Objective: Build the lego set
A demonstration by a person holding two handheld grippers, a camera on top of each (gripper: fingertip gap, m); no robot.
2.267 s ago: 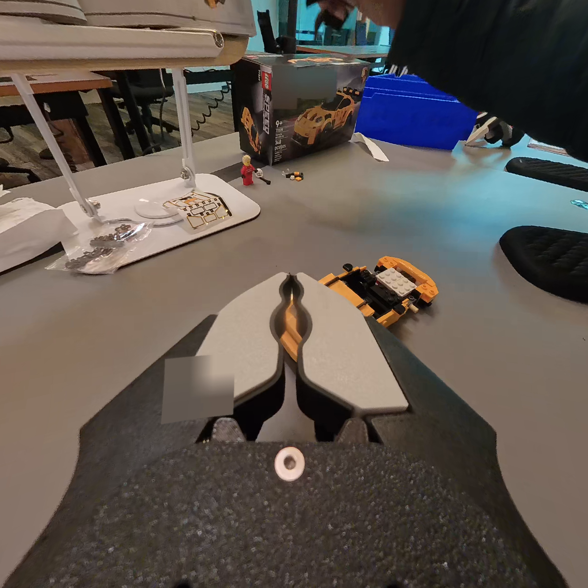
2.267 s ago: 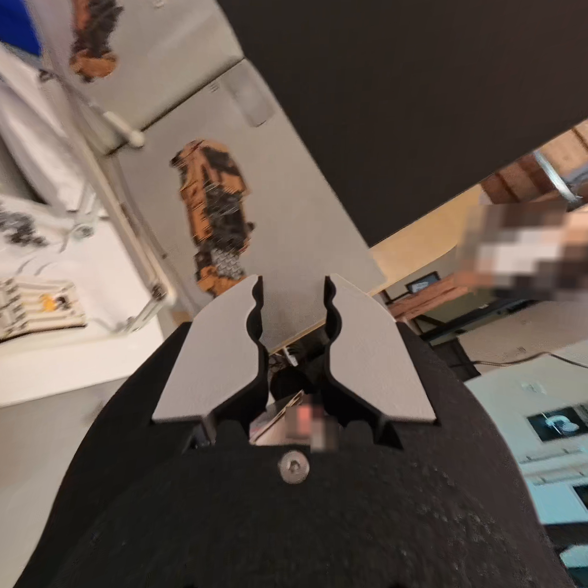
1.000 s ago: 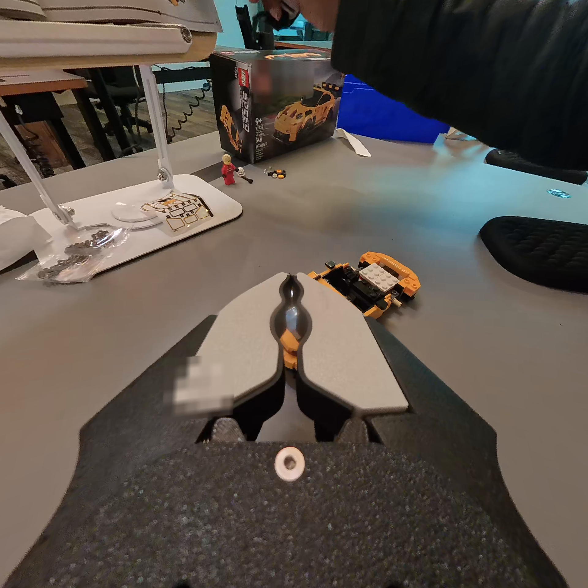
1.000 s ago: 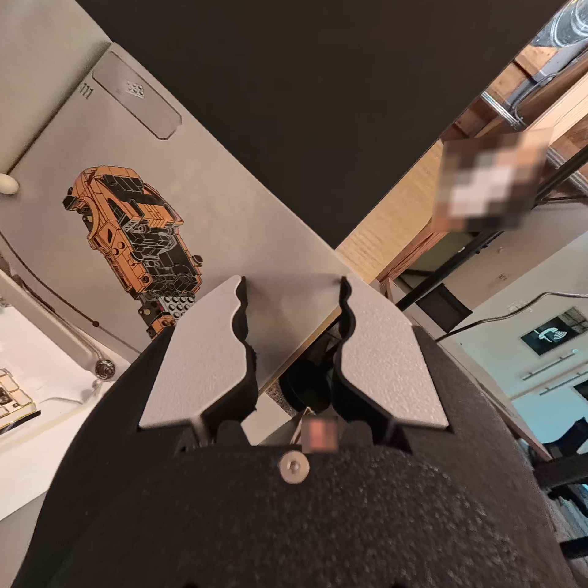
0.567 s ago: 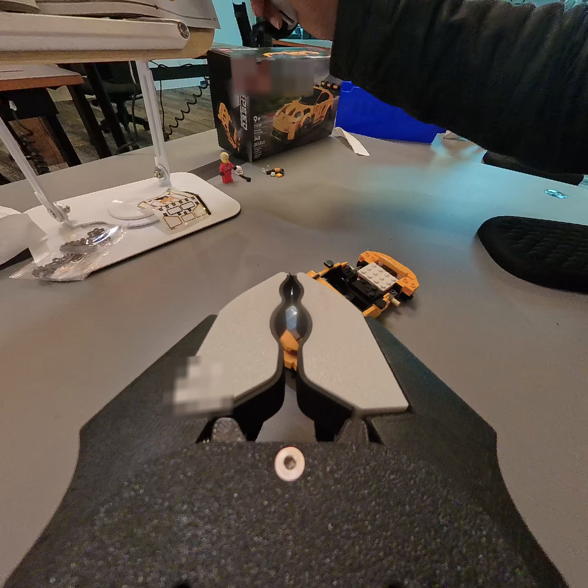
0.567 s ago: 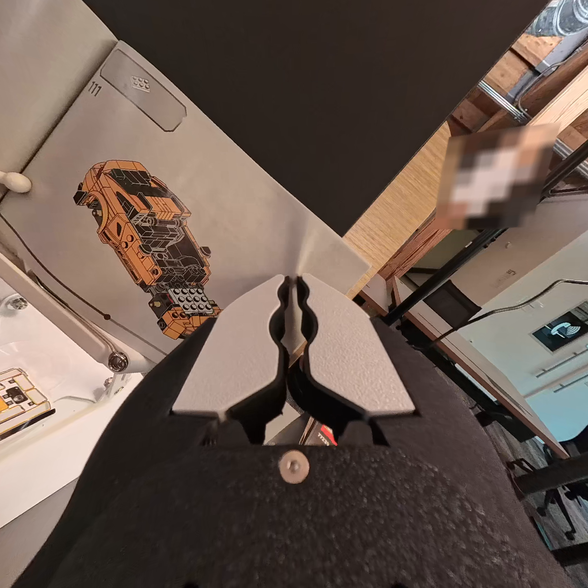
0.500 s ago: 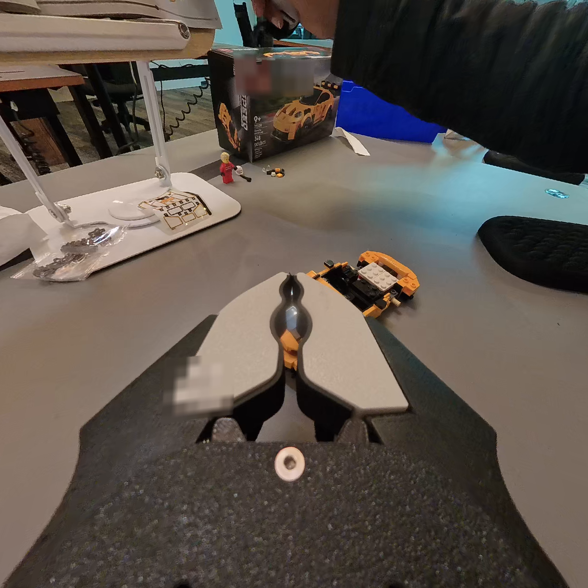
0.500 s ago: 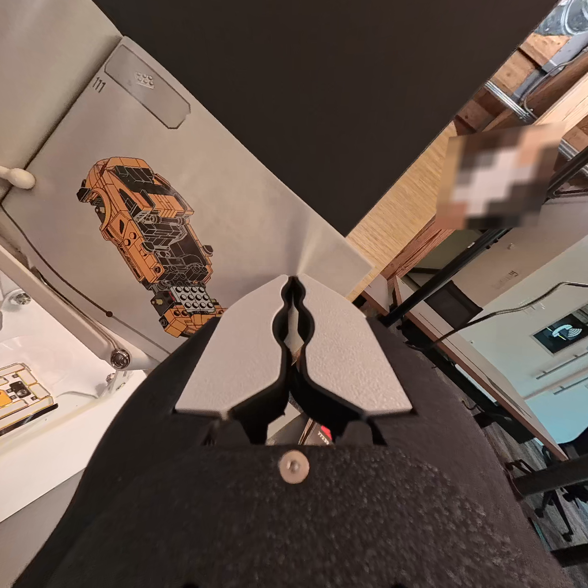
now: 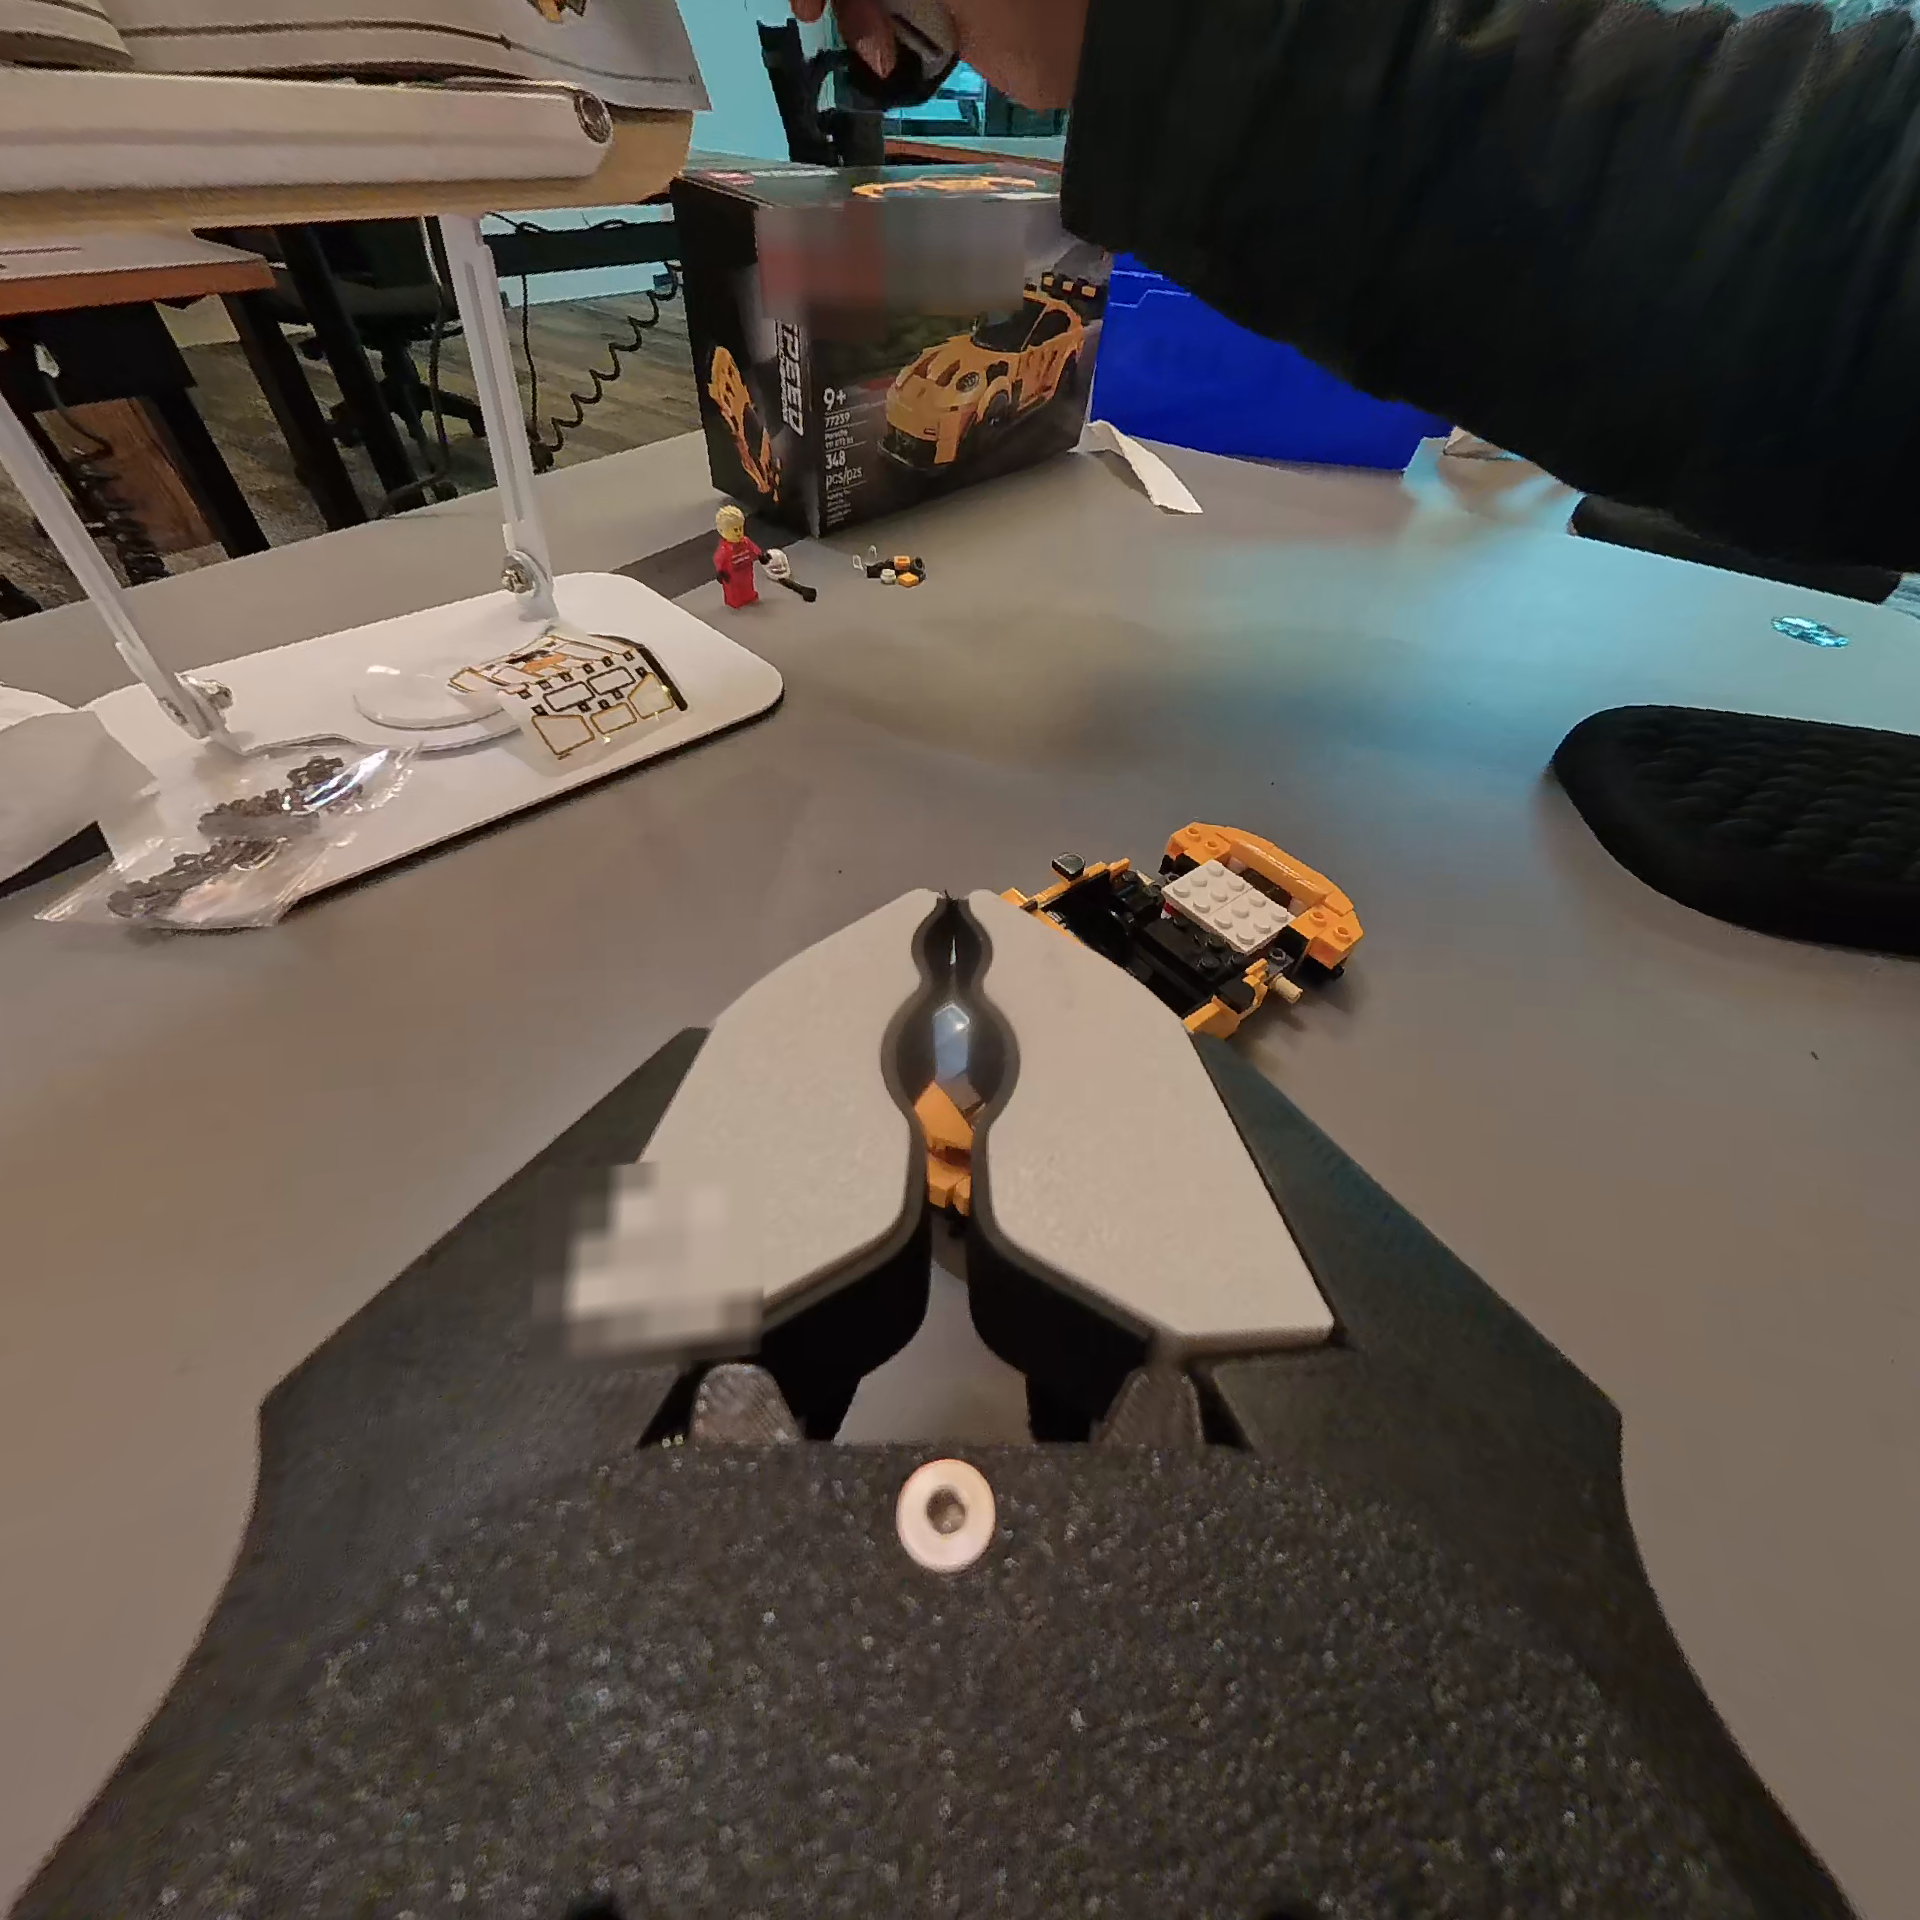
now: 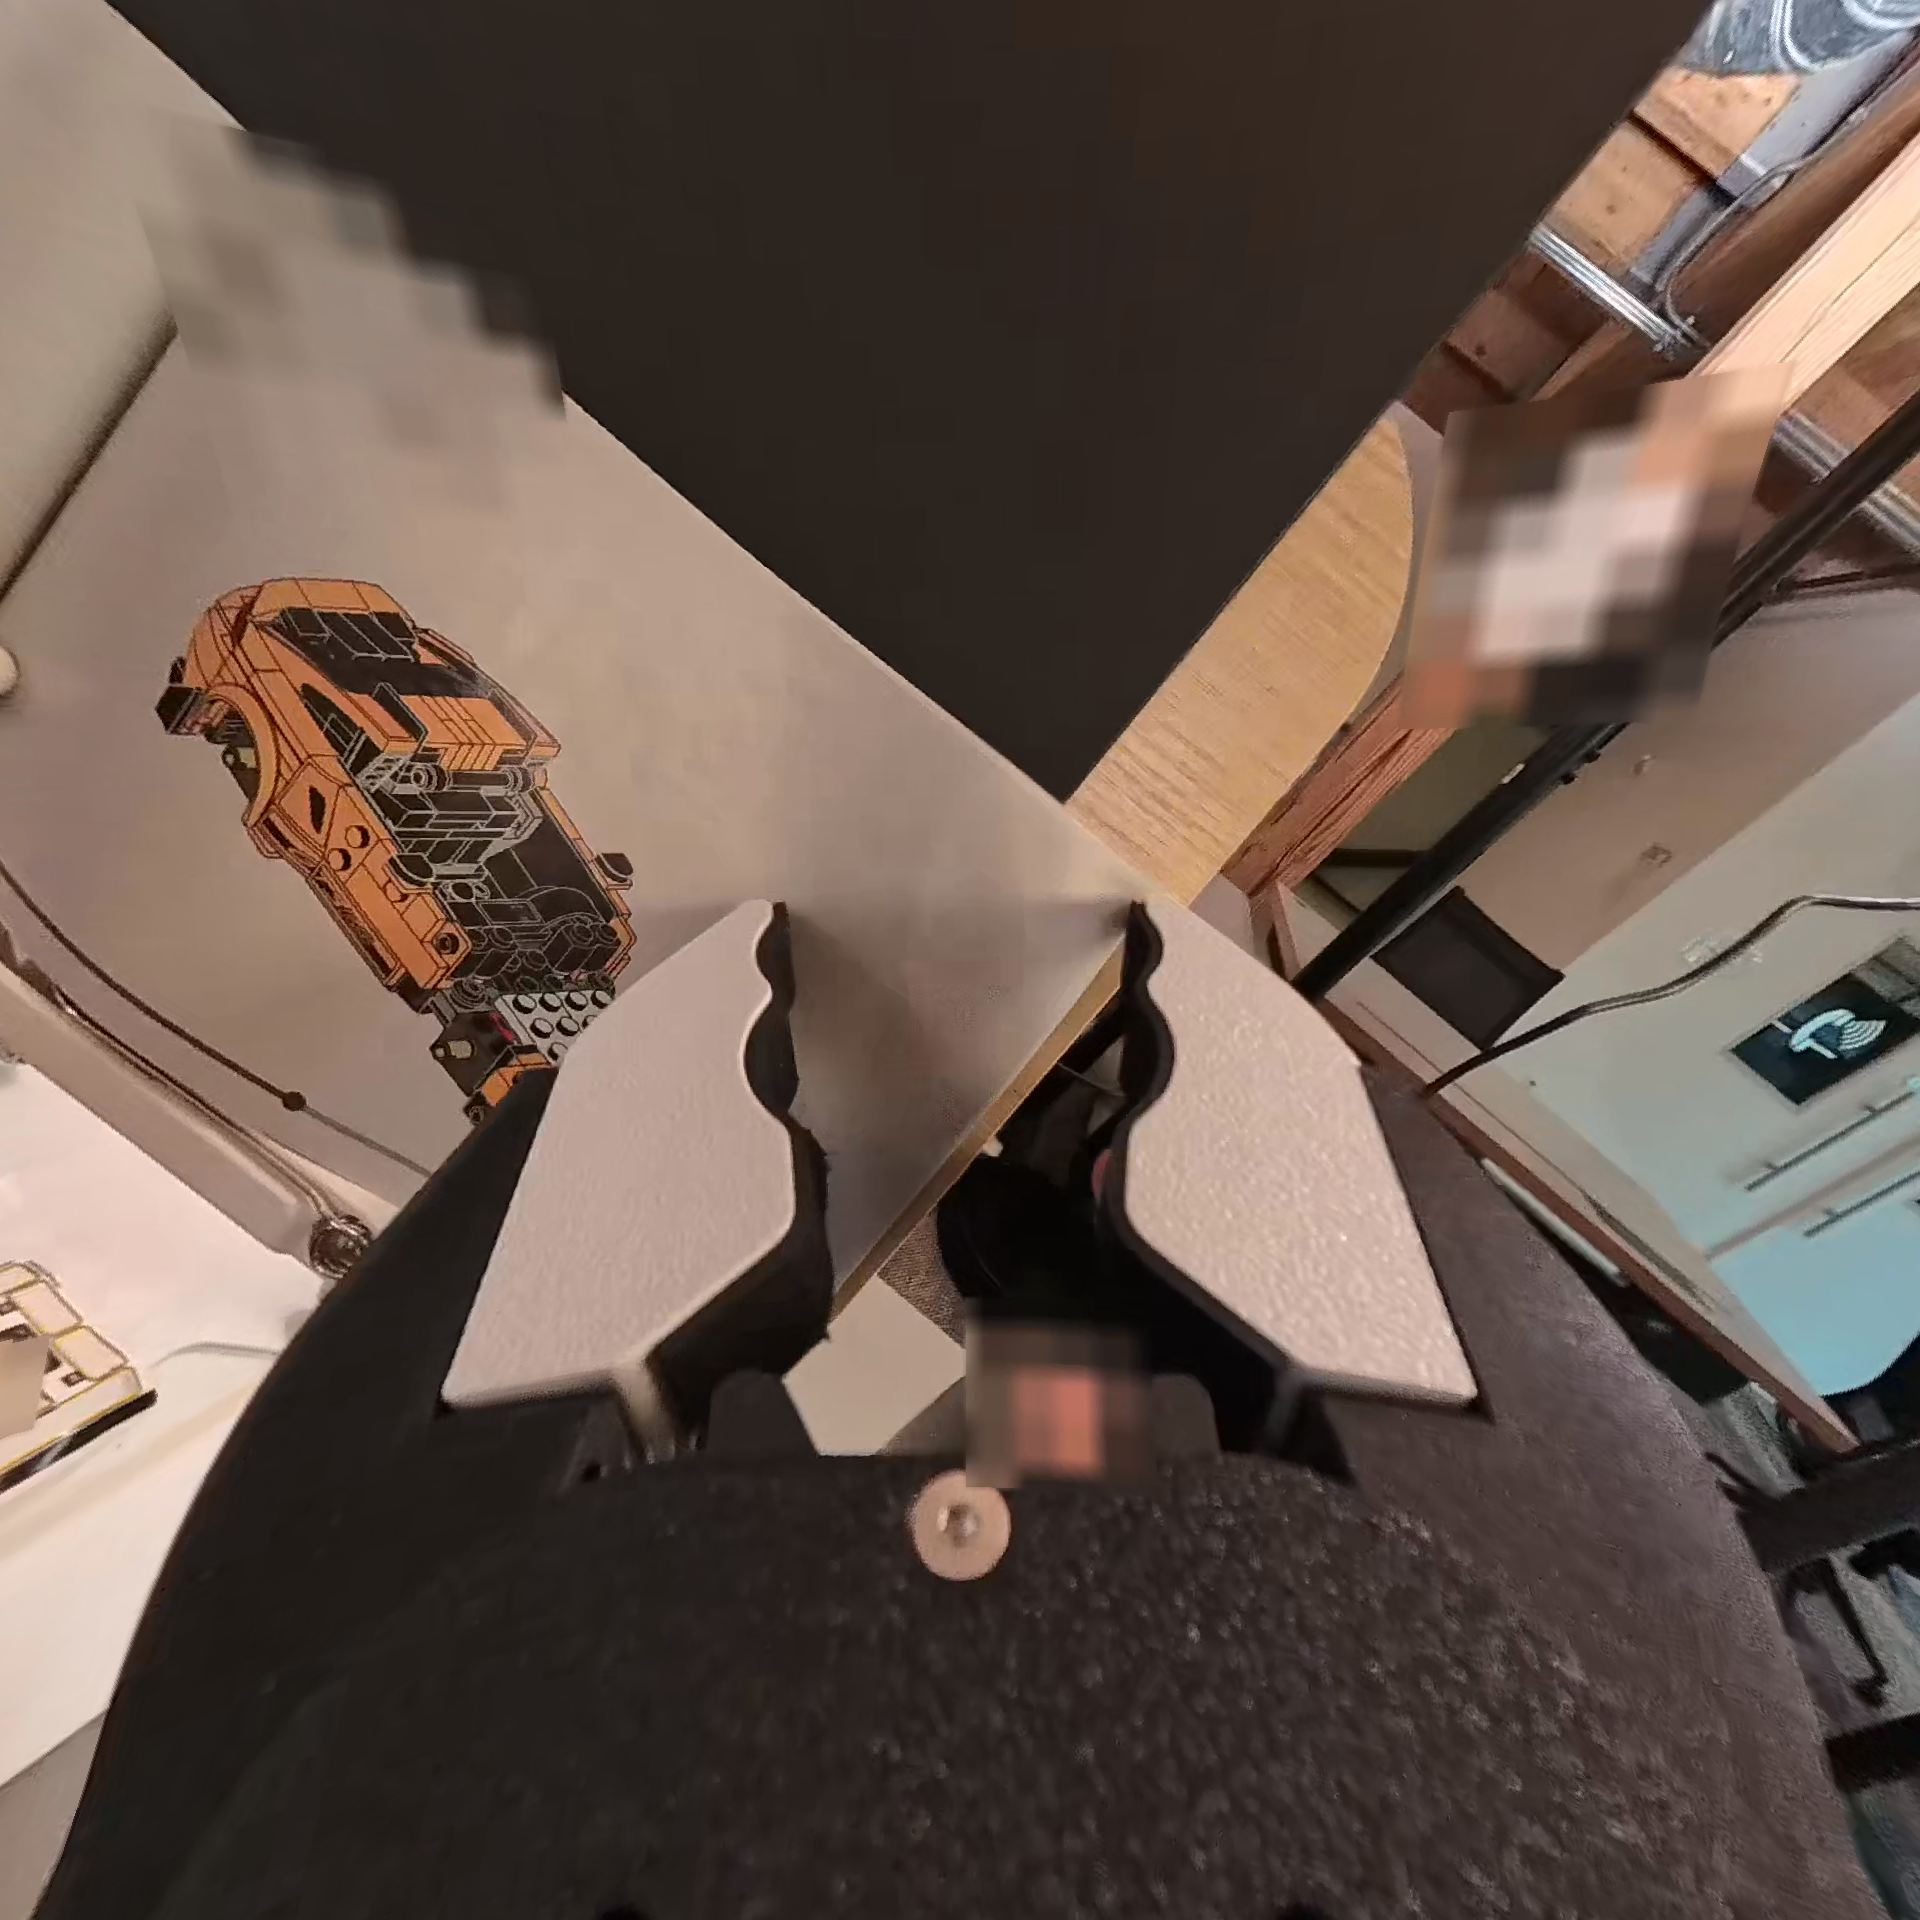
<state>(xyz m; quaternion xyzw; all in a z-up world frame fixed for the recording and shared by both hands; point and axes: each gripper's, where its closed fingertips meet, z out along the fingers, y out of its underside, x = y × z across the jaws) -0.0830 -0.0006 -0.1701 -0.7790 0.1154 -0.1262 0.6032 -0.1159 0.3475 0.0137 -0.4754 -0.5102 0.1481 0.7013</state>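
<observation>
A partly built orange and black lego car (image 9: 1195, 925) lies on the grey table (image 9: 1143, 665). My left gripper (image 9: 945, 906) is shut and sits low over the car's near end, which shows orange through the gap between the fingers; I cannot tell if they touch it. My right gripper (image 10: 951, 914) is open at the instruction booklet on its raised stand. The lower corner of the grey page with the car drawing (image 10: 727, 727) lies between its fingers, and a dark page (image 10: 935, 312) is above. The person's dark sleeve (image 9: 1507, 260) reaches across toward the booklet (image 9: 312, 62).
The set's box (image 9: 894, 343) stands at the back, with a red minifigure (image 9: 738, 556) and small loose parts (image 9: 899, 569) before it. The white stand base (image 9: 707, 675) carries a sticker sheet (image 9: 566, 696) and a bag of dark parts (image 9: 229, 831). Black pads (image 9: 1766, 821) lie right, and a blue bin (image 9: 1226, 384) behind. Across from one pair of fingers to the other is roughly 40 cm.
My right gripper shut on the page corner about half a second ago and has now opened again around it. The left gripper has stayed shut and has hardly moved.
</observation>
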